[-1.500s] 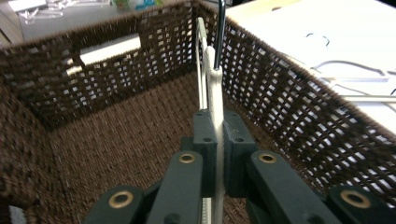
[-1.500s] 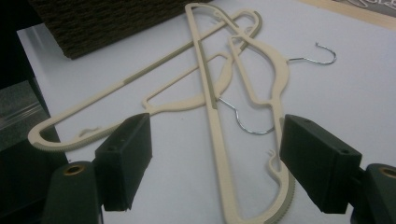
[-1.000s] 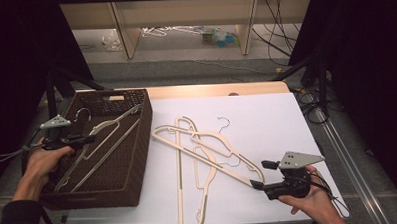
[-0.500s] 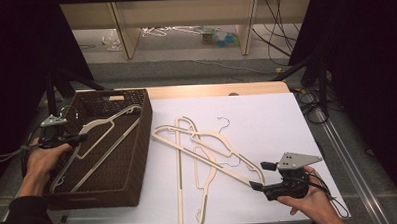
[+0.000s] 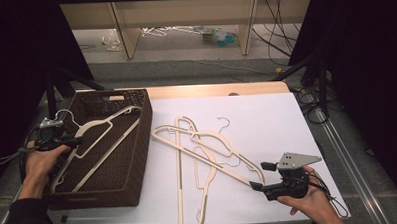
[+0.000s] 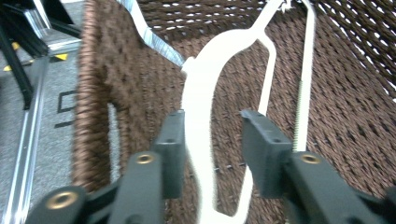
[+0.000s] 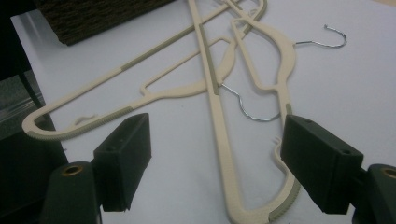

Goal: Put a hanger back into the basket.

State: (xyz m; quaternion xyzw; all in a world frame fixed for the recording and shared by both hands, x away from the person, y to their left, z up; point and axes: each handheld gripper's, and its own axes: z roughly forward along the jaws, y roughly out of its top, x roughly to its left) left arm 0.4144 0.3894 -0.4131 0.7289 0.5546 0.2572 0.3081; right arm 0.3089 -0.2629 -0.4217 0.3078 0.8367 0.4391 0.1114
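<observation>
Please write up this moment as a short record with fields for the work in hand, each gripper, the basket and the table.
work in hand: moving cream hangers from the table into the basket
left gripper: jaws have just been opening; the hanger in the basket lies between them, no longer pinched
right gripper: open, low over the pile of hangers, one hanger arm between the jaws but not gripped
basket: brown wicker, at the left, holding one hanger
table: white top, hangers crossed in a pile, wire hooks showing
</observation>
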